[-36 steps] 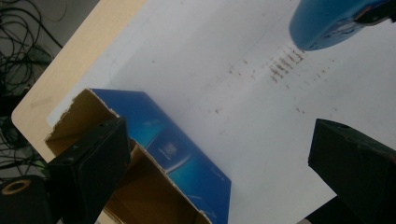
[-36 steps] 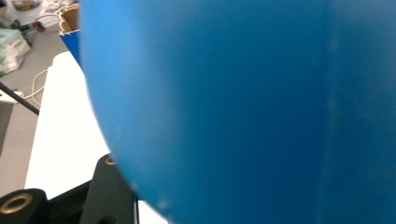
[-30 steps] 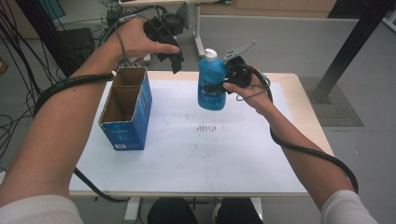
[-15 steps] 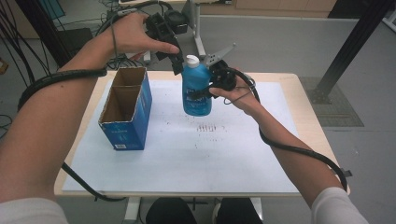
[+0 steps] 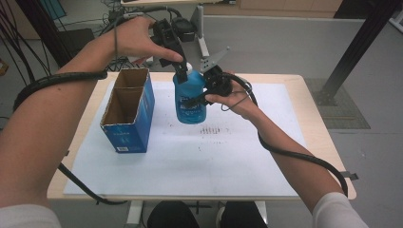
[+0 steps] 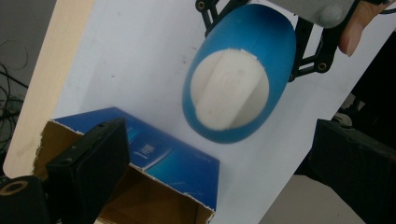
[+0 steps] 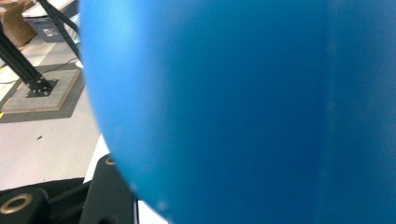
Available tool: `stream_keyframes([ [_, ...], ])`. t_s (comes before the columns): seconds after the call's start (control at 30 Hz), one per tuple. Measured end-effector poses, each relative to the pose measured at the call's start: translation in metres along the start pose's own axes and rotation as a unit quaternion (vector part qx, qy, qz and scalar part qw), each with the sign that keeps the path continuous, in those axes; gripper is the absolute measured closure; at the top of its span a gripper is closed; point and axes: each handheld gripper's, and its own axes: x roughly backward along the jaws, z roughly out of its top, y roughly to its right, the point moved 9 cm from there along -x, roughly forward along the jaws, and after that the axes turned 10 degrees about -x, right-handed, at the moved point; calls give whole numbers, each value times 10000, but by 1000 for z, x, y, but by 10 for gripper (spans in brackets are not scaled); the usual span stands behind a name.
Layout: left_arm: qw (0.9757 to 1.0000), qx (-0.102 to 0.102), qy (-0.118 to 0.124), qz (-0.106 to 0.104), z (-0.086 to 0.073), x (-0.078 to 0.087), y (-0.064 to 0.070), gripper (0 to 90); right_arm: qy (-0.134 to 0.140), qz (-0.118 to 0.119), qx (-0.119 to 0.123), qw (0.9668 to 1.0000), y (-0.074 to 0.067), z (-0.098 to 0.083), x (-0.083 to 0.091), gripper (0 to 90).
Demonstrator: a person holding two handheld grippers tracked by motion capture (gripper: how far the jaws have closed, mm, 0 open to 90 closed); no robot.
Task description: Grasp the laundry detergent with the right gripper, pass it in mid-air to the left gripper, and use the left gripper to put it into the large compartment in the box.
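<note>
Above table: right tool (image 5: 205,92) clamps blue bottle (image 5: 190,97); left tool (image 5: 178,66) spread over cap.

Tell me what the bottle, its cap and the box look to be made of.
Bottle: likely smooth, slightly glossy blue plastic, with a soft sheen on its rounded body. Cap: matte white plastic, by its moulded flat top. Box: cardboard, printed blue outside, with a raw brown inside and ragged torn edges at the open top.

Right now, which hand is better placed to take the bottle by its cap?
Left: its tongs hang open right above the white cap, while the right tongs already clamp the blue bottle.
</note>
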Motion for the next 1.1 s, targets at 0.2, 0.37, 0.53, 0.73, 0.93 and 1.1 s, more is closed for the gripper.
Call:
stream_keyframes([
  [0.2,9999,-105,-77,-89,3,-5,5,56,-18,91,95,9999,-7,2,-3,439],
  [0.37,9997,-188,-115,-145,6,-8,8,56,-29,138,152,9998,-11,4,-4,439],
  [0.53,9994,-252,-137,-167,8,-10,10,54,-12,175,207,9996,-13,4,-5,439],
  [0.73,9992,-281,-178,-205,8,-14,12,55,52,188,234,9995,-15,4,-4,439],
  [0.93,9990,-330,-215,-234,9,-20,15,55,125,211,309,9992,-18,8,-3,439],
  [1.1,9989,-351,-198,-247,9,-22,15,55,150,218,349,9990,-20,10,-2,438],
])
